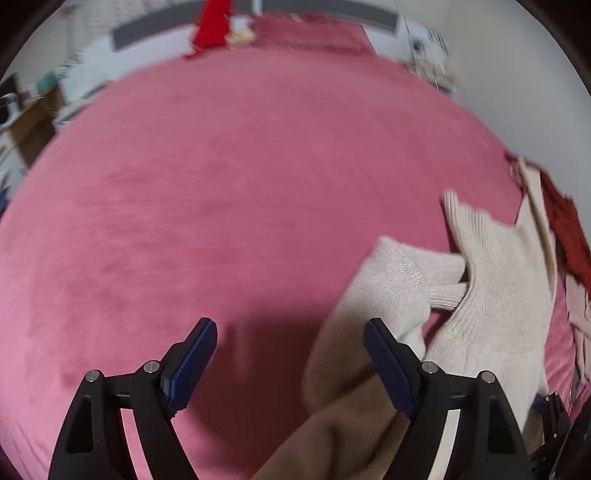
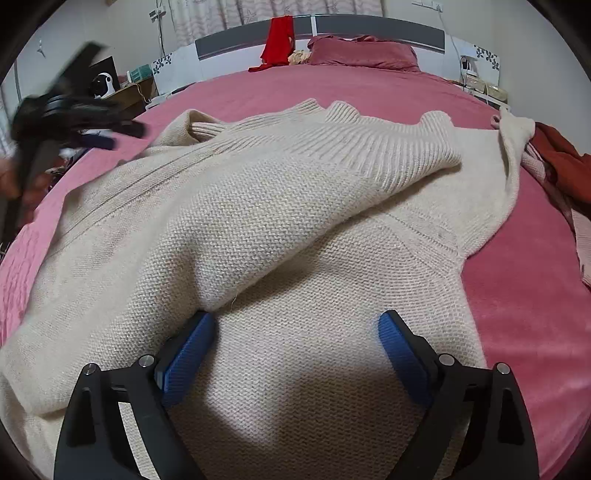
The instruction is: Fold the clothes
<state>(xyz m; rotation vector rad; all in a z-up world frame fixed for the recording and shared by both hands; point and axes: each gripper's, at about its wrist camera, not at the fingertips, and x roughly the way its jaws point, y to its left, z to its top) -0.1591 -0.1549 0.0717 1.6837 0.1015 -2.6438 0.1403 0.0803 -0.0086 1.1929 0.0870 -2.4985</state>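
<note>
I logged: cream sweater [image 2: 280, 229] rumpled under right gripper [image 2: 297, 354], one flap over, unfinished | both my grippers wide, left gripper [image 1: 291, 363] empty.

pink bed [image 2: 517, 314], grey headboard [image 2: 380, 31], pillow [image 2: 364, 51]
</note>
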